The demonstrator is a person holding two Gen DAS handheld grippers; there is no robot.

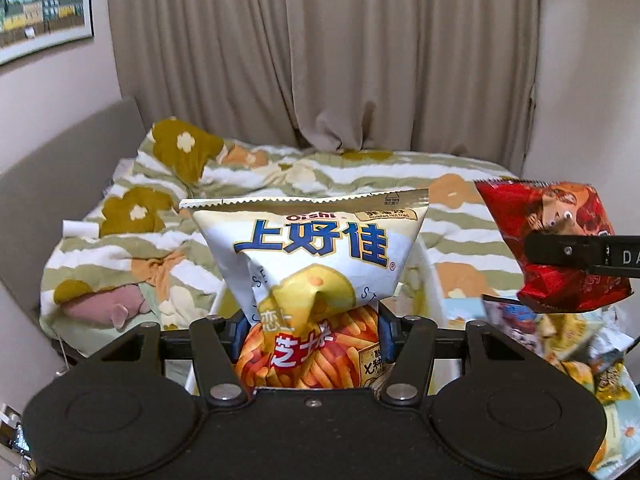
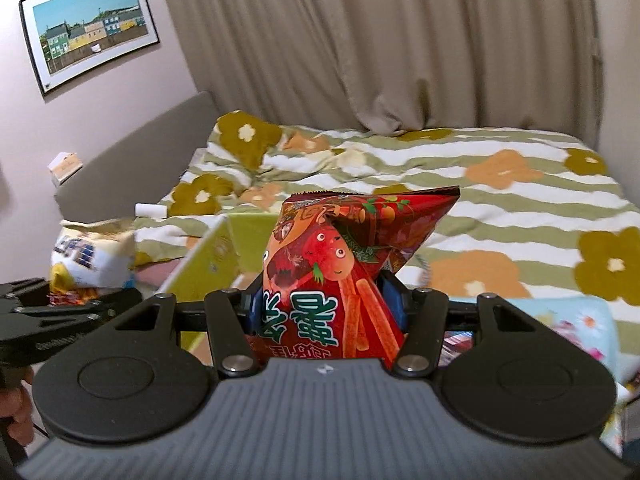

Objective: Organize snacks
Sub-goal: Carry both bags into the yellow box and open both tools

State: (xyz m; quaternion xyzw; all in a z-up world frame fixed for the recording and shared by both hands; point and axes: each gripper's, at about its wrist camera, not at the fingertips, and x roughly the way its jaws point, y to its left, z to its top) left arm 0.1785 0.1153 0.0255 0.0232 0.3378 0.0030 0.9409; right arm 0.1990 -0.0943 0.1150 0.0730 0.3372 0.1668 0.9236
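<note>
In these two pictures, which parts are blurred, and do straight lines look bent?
Left wrist view: the white cheese-stick bag in the left tongs is sharp, while the snack pile at the lower right is smeared; the framed picture bows near the edge. Right wrist view: the red bag is fairly sharp, the yellow-green box is blurred, and the curtain folds curve outward.

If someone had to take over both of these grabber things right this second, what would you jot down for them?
Left gripper: shut on the white cheese-stick bag, held up in the air.
Right gripper: shut on the red snack bag, also held up.
Box: open, between and below the grippers.
More snack packets lie heaped to the right, unsorted.
Done: two bags picked up.
Left: probably drop both in the box, then sort the heap.
</note>
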